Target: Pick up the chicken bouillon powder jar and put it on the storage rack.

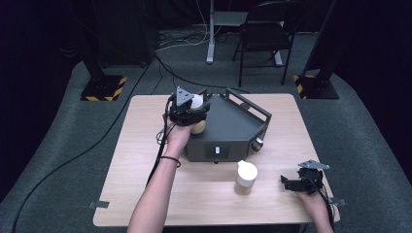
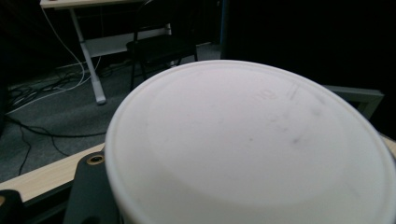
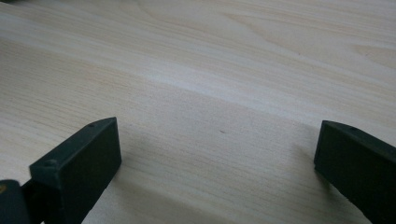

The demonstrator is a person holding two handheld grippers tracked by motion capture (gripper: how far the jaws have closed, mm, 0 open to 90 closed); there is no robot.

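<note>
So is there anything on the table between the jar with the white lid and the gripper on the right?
No. In the high view, bare table lies between the jar and right gripper.

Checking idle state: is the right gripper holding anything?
No. The right gripper has its jaws spread wide apart, with nothing between them but the bare wooden table.

A light wooden table [image 1: 145, 194] stands on grey carpet [image 1: 58, 160] in a dim room with black surroundings. Beyond it are a dark folding chair [image 1: 267, 34], a white desk leg [image 1: 211, 34], two black stand bases marked with yellow-black hazard tape [image 1: 103, 87], and cables trailing across the floor.
</note>
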